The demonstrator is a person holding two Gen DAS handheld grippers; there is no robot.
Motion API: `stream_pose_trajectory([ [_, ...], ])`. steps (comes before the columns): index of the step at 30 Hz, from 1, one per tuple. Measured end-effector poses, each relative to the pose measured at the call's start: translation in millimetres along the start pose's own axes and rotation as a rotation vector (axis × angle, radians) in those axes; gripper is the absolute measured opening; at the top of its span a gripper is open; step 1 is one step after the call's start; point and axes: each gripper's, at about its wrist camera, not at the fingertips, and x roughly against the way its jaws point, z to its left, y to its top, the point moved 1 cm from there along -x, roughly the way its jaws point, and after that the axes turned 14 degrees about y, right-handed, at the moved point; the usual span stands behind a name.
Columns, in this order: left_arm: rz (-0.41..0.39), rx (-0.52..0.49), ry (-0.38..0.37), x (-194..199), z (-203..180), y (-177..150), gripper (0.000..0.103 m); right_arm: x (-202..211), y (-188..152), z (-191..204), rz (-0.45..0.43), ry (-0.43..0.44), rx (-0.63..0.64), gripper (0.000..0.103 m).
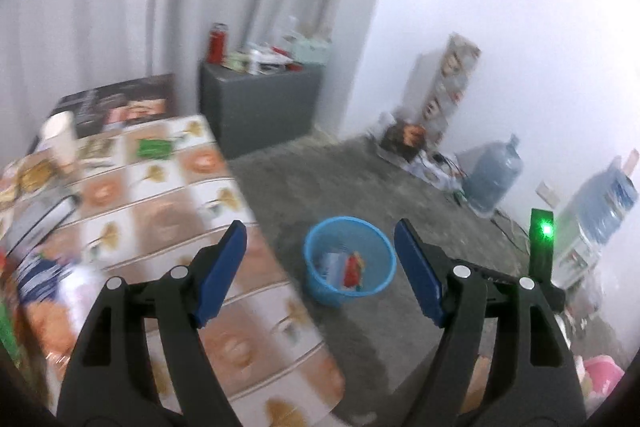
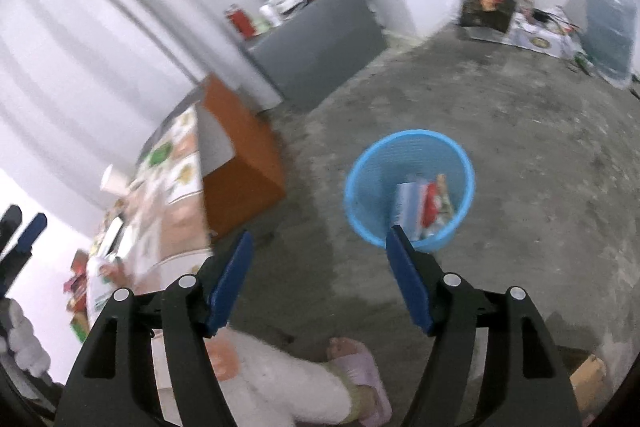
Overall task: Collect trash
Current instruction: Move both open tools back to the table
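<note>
Left wrist view: one blue basket (image 1: 349, 261), two water jugs (image 1: 494, 179).
Basket at 6 o'clock holds wrappers (image 1: 352, 269); left gripper (image 1: 320, 269) and right gripper (image 2: 320, 281) both released, nothing between them.

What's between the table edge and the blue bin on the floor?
Only bare grey floor lies between the table and the blue bin, clearest in the right wrist view. Both grippers are open and empty.
</note>
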Motion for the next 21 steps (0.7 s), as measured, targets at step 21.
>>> stream_pose_trajectory([
  [21, -0.094, 0.193, 0.211, 118.4, 180.7, -104.3, 0.072, -112.4, -69.7, 218.1, 0.332, 0.316, 0.219, 0.068],
])
